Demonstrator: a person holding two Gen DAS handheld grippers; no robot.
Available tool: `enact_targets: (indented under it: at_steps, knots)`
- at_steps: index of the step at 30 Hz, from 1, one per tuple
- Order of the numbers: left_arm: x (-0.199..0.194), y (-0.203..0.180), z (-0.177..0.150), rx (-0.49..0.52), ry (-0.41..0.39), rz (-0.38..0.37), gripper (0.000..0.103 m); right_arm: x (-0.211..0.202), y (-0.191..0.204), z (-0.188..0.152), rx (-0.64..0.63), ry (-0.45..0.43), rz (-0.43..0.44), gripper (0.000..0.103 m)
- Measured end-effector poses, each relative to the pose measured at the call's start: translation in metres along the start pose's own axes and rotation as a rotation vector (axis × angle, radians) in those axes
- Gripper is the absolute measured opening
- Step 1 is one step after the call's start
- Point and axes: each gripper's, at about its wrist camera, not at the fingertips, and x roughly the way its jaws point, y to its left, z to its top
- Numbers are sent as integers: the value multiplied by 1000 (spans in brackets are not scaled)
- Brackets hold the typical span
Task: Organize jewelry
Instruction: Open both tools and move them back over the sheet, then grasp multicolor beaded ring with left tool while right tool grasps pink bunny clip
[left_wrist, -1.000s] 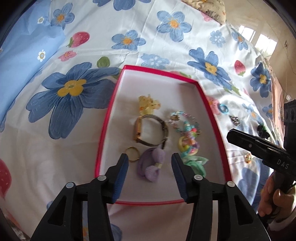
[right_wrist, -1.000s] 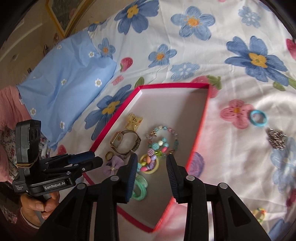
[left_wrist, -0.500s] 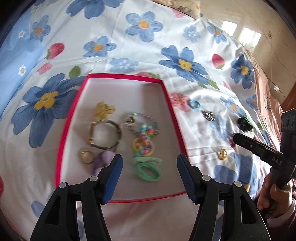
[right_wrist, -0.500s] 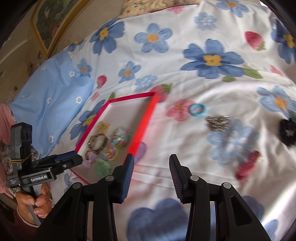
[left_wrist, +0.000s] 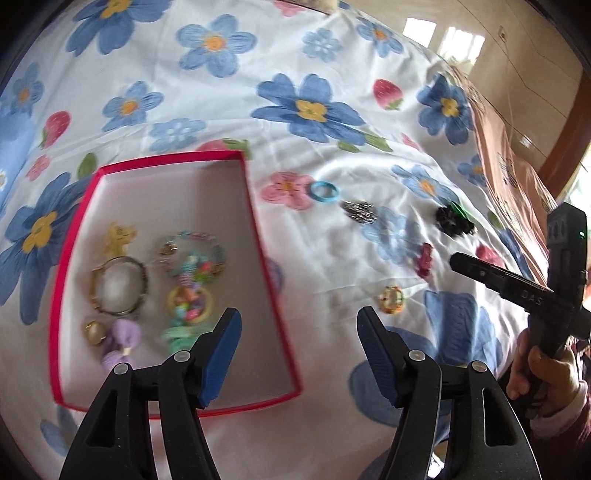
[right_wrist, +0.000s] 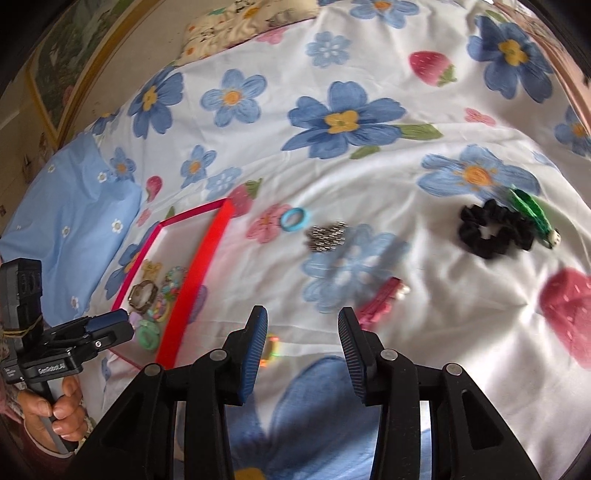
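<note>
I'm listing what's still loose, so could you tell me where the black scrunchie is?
The black scrunchie lies on the floral sheet, far right in the right wrist view, touching a green clip.

Black hand-held gripper (left_wrist: 299, 328), blue ribbed pads (left_wrist: 221, 350).

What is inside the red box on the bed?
Inside the red box lie a watch, bead bracelets and a purple bow. The left tool partly hides a green piece.

Left gripper (left_wrist: 299, 334) is pointing steeply down, jaws opening with nothing between them; right gripper (right_wrist: 303, 332) is angling down likewise, jaws parted and empty, each gripped by a hand (right_wrist: 55, 408).
</note>
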Motion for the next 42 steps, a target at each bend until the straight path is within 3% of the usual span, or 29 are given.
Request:
enact_targets:
  at_steps: [10,24,26,30,31,34,42]
  knots:
    - [48,-40,10,76,73,-57,66,13,-34,0,51,36,-40,42]
    - [112,-69,19,110,146,-88,64,42,-46,1,66,100,-49,42]
    - [120,-70,19,116,154,-83,57,46,-47,1,63,105,-51,42]
    - [127,-73,17,142,149,-62,30,51,-45,4,51,103,-56,42]
    - [127,-73,17,143,150,-70,21,52,-43,4,43,103,-59,42]
    - [128,-71,18,136,154,-90,9,55,-41,5,33,98,-64,34]
    - [117,-62,16,108,142,-109,5,52,-34,5,28,83,-39,34]
